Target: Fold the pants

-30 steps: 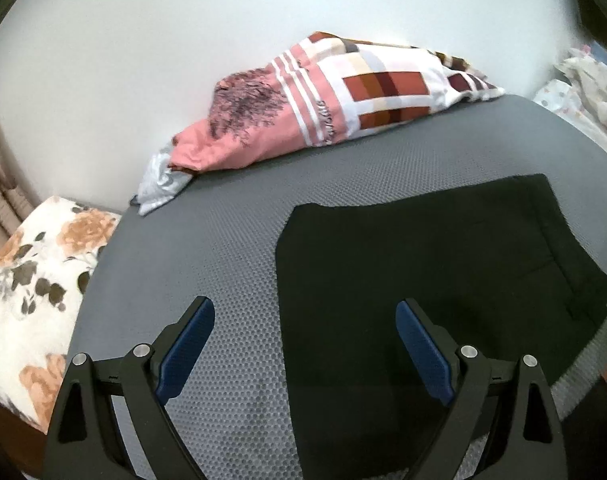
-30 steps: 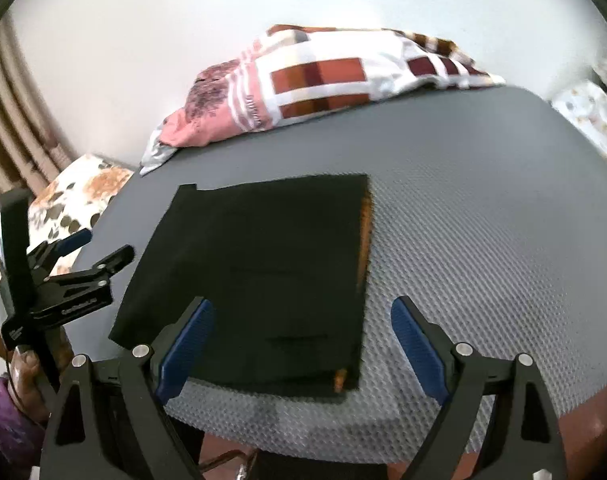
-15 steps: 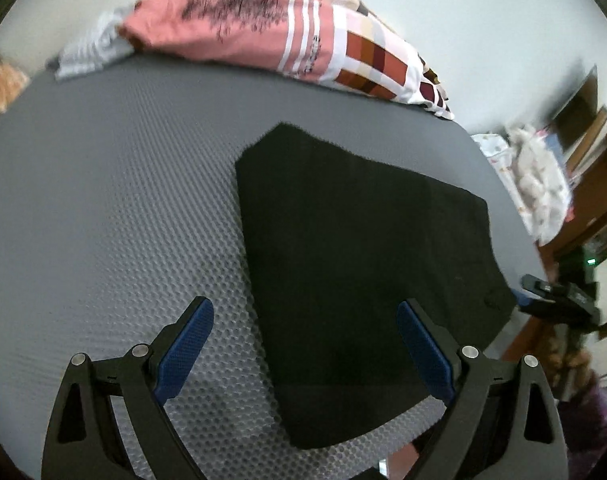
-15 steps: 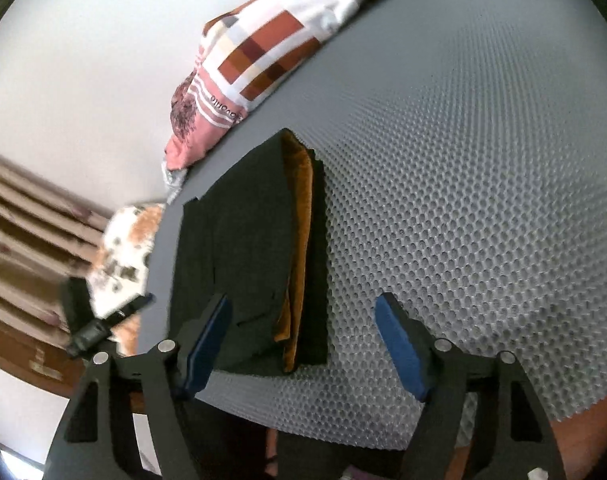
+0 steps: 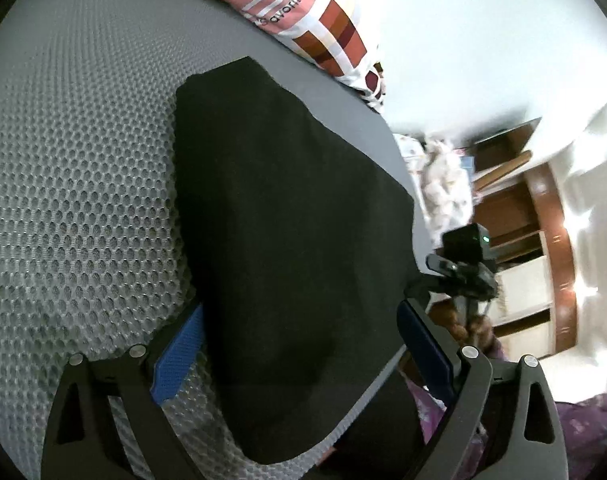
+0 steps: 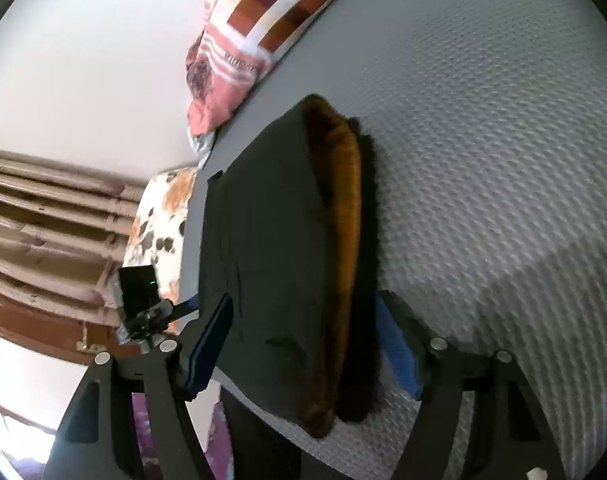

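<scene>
Nearest us, the left gripper [image 5: 299,344] stands wide, jaws astride the near end of the folded black pants [image 5: 287,216], pads not pressing. The right gripper [image 6: 303,340] straddles the other near corner, partly open; we see no squeeze yet. The pants lie flat on the grey mesh mattress [image 5: 75,184], orange lining [image 6: 343,216] showing at one edge. We judge them soft, light, layered: pinch all layers at near corners. Beyond, a patterned pillow [image 6: 255,28].

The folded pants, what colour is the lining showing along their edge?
Orange-brown, against the black pants; the right wrist view shows it best.
</scene>
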The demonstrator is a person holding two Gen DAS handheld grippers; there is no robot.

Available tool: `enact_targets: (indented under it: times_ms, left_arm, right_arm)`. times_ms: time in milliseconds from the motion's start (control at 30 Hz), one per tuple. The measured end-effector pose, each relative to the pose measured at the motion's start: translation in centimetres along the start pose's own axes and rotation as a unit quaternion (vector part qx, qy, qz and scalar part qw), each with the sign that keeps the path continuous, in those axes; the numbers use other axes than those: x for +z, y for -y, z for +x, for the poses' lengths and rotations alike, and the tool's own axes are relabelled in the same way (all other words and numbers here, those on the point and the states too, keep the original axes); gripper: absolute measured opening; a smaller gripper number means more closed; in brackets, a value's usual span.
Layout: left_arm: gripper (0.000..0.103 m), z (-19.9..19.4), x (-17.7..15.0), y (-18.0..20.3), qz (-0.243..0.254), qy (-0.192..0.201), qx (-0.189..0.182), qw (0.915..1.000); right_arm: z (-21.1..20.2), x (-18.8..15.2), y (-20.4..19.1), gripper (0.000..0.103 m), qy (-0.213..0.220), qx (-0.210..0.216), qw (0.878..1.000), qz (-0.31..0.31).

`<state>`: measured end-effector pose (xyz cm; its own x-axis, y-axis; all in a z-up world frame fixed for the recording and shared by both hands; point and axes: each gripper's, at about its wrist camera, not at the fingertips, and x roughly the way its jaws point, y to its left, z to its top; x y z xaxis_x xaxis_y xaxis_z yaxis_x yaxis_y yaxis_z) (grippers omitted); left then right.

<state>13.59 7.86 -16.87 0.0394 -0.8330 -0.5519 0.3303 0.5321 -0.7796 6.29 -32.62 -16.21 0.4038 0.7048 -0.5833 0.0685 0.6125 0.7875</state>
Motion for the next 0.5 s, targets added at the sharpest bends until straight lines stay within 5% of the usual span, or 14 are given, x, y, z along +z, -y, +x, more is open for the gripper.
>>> enact_targets:
  times_ms: [233,500]
  left_arm:
    - [0.093,1.1,1.9,0.6,0.028,-0.044,-0.012,0.9986]
    - [0.094,2.0,2.6,1.1,0.031,-0.061,-0.001,0.9976]
  right_arm:
    - [1.2,1.2,-0.1,0.077,-0.035,0.07,0.997,0.004]
    - [2.0,1.2,-1.3,0.067,-0.061,0.006,0.997,-0.04]
